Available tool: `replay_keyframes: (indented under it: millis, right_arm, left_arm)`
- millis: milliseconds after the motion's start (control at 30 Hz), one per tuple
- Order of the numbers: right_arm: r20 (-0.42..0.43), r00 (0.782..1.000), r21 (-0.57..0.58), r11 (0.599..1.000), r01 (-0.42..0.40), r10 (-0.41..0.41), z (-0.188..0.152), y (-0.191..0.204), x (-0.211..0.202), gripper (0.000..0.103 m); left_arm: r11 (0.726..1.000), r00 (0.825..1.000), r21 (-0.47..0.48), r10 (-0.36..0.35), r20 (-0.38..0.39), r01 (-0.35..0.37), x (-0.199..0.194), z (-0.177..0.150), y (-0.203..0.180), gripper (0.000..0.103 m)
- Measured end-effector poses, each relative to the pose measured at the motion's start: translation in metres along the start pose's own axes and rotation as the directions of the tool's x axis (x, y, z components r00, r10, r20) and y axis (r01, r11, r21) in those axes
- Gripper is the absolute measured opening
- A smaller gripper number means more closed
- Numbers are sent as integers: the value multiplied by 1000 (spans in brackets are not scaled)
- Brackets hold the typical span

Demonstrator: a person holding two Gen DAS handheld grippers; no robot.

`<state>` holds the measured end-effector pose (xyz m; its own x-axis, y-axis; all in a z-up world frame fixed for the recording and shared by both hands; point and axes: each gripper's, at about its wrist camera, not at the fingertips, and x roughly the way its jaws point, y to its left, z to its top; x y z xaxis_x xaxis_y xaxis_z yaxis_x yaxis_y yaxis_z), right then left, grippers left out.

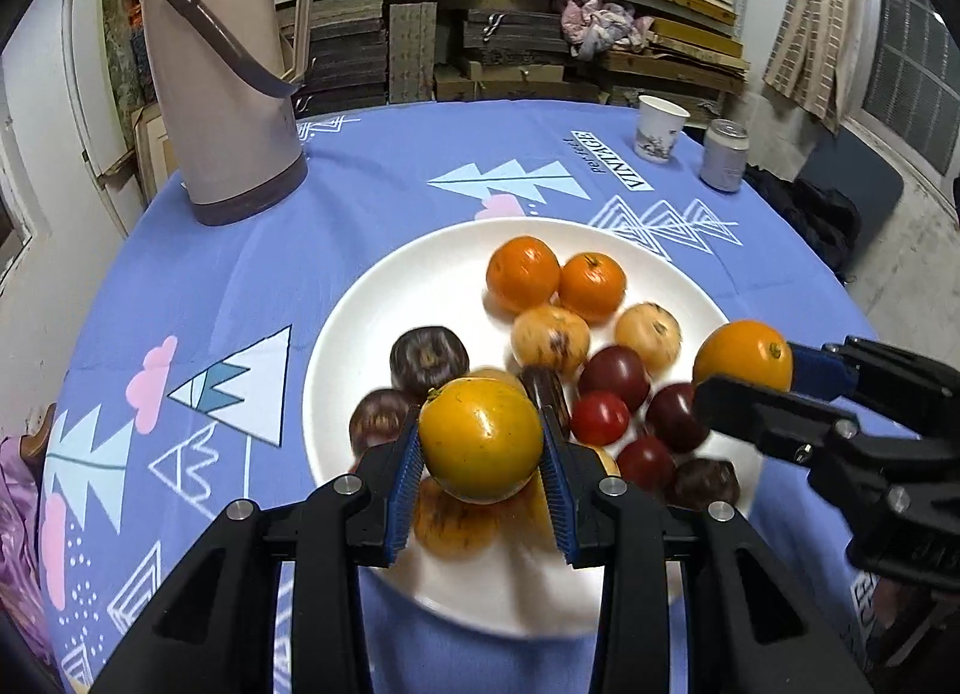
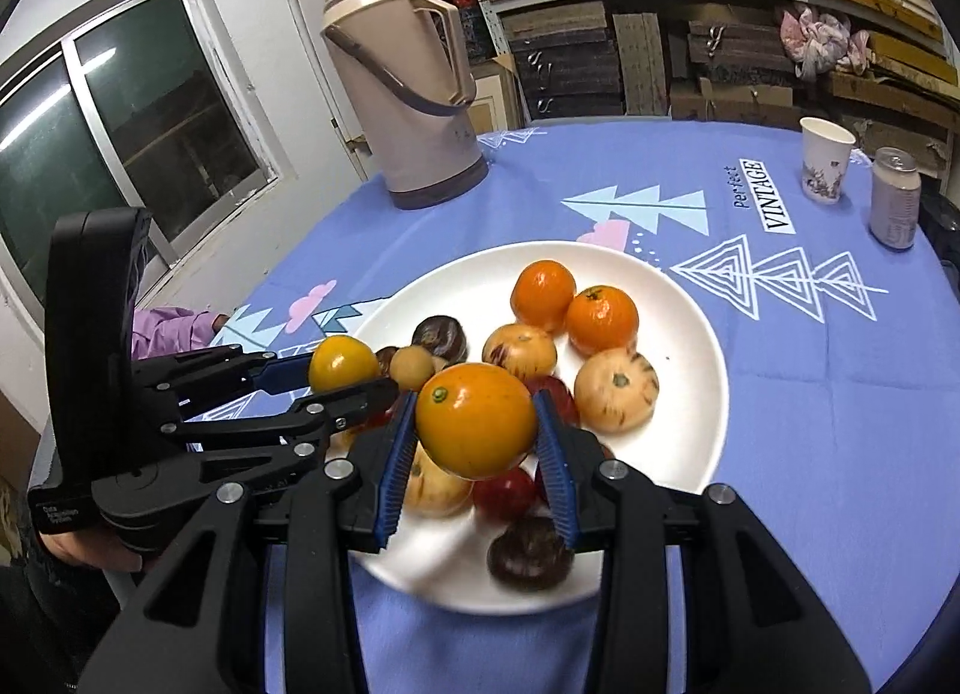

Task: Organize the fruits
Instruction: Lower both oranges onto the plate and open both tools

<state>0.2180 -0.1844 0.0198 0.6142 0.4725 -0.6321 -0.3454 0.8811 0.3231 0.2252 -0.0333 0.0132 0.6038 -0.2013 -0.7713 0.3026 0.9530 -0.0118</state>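
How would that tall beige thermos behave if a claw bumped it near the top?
The thermos looks tall on a narrow base, so a high push might tip it. Its hard, smooth plastic seems rigid, probably slippery. Whether it is full, so how heavy, cannot be told.

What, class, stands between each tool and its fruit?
Nothing visible. The left tool is already shut on a yellow fruit, the right tool on an orange fruit; both are held above the plate.
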Motion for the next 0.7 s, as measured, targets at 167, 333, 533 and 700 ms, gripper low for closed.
replay_keyframes:
  millis: [167,333,533,700]
  right_arm:
    - [-14,1000,11,1000,2,-2,6,-8,15,38]
    - [-23,1000,18,1000,18,-18,8,-13,25,39]
    - [9,995,13,995,96,-96,11,-18,30,51]
    - [18,996,-1,996,92,-92,5,-15,19,57]
  left_arm:
    - [1000,1000,-6,13,-5,-13,11,8,1,37]
    - [1000,1000,-12,3,-21,-4,19,12,2,37]
    - [999,1000,-52,4,-7,-5,21,20,4,62]
    - [999,1000,-45,21,13,-20,11,17,5,65]
